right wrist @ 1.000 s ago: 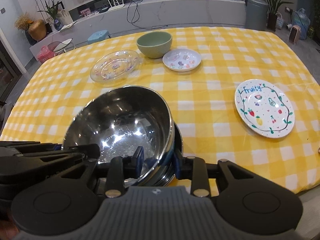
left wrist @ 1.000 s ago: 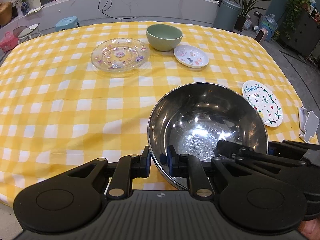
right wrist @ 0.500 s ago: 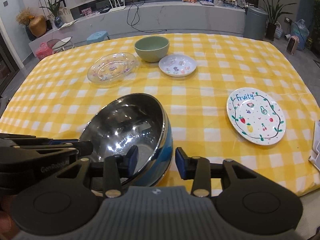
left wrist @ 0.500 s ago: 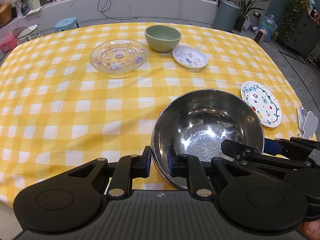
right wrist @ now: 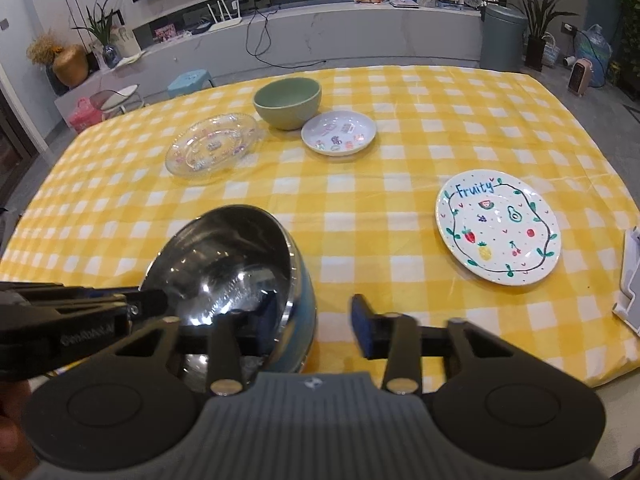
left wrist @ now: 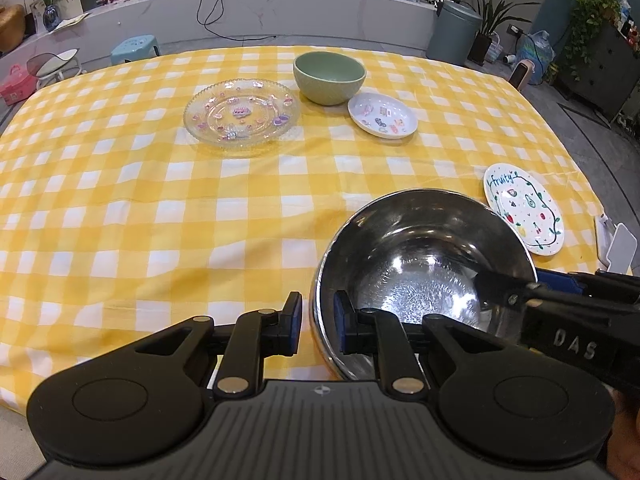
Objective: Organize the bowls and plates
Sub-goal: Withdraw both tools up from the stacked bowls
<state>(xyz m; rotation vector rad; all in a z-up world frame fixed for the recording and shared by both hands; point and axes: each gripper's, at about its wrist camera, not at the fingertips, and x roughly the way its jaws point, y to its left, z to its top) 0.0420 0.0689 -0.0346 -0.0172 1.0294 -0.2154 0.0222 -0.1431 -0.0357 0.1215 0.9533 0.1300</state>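
Left gripper (left wrist: 318, 320): fingers pinch the near rim of the steel bowl (left wrist: 420, 248), one pad inside and one outside, unchanged over the last second.

Right gripper (right wrist: 316, 320): a second ago it gripped the opposite rim, then it let go and spread. Now its jaws are closing again. The bowl wall sits between them, and the outer pad (right wrist: 362, 328) is clear of the blue shell.

The bowl is low over the checked tablecloth (left wrist: 160, 220), tilted. We cannot tell if it is resting.

We read this as a re-grip, with placing not finished. Beyond the fingertips, the green bowl (left wrist: 330, 76), glass plate (left wrist: 242, 118), small plate (left wrist: 382, 116) and Fruity plate (right wrist: 498, 226) remain unsorted.
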